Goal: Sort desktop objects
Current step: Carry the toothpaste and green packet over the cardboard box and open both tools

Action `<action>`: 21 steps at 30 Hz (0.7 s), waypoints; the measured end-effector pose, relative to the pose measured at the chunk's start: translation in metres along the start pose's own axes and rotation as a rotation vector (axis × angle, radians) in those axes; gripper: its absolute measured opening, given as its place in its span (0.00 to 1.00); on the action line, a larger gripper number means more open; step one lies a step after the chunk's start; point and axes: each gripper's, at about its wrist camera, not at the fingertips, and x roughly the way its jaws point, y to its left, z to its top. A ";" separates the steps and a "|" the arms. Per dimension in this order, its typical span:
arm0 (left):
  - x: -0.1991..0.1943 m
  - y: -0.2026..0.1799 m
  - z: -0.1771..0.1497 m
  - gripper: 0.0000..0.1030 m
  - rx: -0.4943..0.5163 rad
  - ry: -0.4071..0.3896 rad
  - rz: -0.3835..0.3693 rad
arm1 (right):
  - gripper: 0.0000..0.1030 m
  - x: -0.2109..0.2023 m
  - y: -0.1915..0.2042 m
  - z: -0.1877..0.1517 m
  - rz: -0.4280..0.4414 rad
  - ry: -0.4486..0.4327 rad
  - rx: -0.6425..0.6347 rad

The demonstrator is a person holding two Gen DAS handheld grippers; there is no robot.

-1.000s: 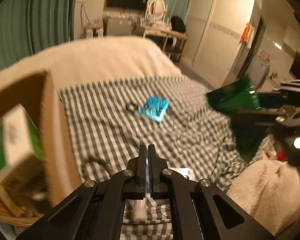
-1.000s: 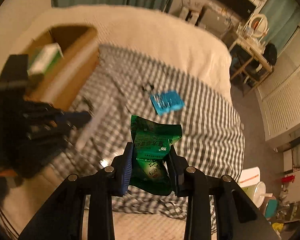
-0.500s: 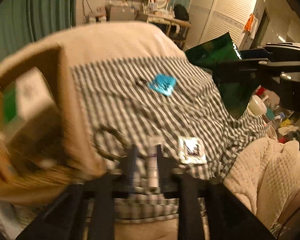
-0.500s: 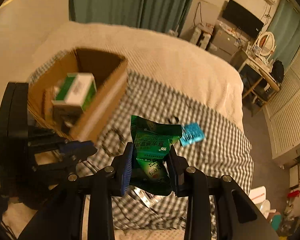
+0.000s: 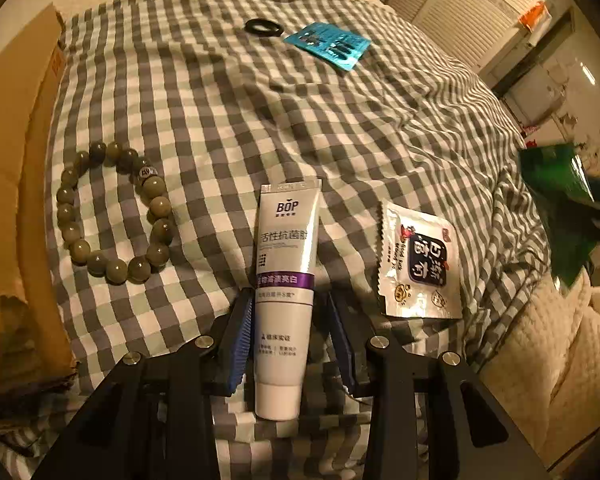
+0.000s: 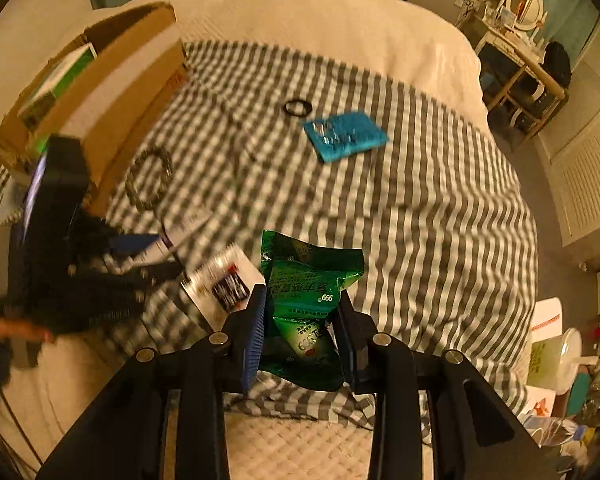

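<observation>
A white and purple tube (image 5: 286, 264) lies on the checked cloth (image 5: 228, 112). My left gripper (image 5: 289, 300) is open around its lower half, a blue pad on each side with a small gap to the tube. My right gripper (image 6: 301, 296) is shut on a crumpled green packet (image 6: 312, 280), held above the cloth's near edge. That green packet (image 5: 560, 208) also shows at the right of the left wrist view. In the right wrist view the left gripper (image 6: 140, 248) is blurred at the left.
A cardboard box (image 6: 132, 76) holding a green and white carton (image 6: 60, 80) stands at the left. On the cloth lie a bead bracelet (image 5: 112, 216), a white sachet (image 5: 420, 264), a blue blister pack (image 5: 328, 44) and a black ring (image 5: 263, 26).
My left gripper has opened, tilted down and dropped to the cloth, so the tube now lies between its jaws. My right gripper has come down with the green packet still held.
</observation>
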 end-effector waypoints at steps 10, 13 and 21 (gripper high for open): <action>-0.081 -0.018 -0.010 0.23 0.031 -0.247 -0.012 | 0.30 -0.037 -0.004 0.007 0.032 -0.078 0.029; -0.131 -0.019 -0.005 0.23 0.021 -0.358 -0.008 | 0.30 -0.065 0.011 0.021 0.041 -0.140 0.015; -0.247 0.028 0.009 0.23 0.003 -0.531 0.163 | 0.30 -0.123 0.085 0.074 0.102 -0.293 -0.061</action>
